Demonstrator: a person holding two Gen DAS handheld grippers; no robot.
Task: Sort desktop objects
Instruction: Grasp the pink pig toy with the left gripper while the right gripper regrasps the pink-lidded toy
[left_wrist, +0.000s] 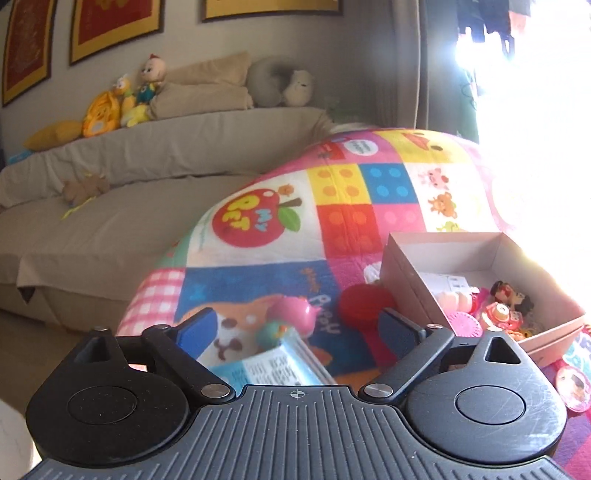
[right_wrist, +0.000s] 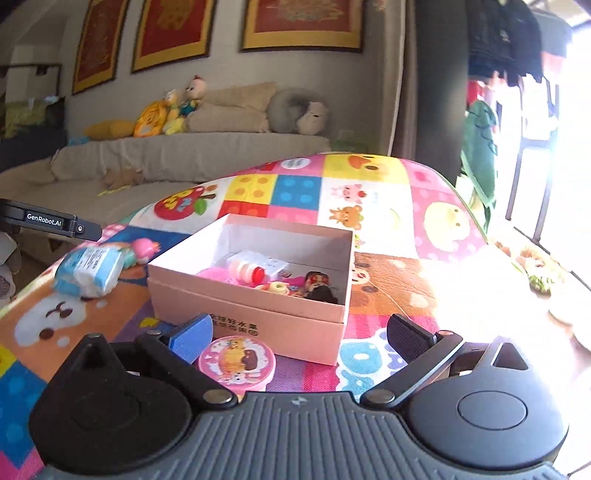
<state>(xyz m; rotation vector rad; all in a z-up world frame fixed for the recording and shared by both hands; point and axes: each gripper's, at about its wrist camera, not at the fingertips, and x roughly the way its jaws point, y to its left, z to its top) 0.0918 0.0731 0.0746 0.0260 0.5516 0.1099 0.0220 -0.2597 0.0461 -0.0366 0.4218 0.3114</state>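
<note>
The left gripper (left_wrist: 299, 328) hangs with jaws wide apart over a blue-and-white tissue packet (left_wrist: 273, 365), gripping nothing; just beyond lie a pink plastic pig toy (left_wrist: 295, 310) and a small teal toy (left_wrist: 275, 332), blurred, perhaps a bird; a red round lid (left_wrist: 360, 304) sits right of them, beside the open pale-pink cardboard box (right_wrist: 258, 317) of trinkets; the right gripper (right_wrist: 299, 341) is likewise spread, with a pink round cartoon-printed tin (right_wrist: 236, 363) between its fingers, near the blue left pad (right_wrist: 192, 338), on the colourful patchwork cloth (right_wrist: 369, 192).
</note>
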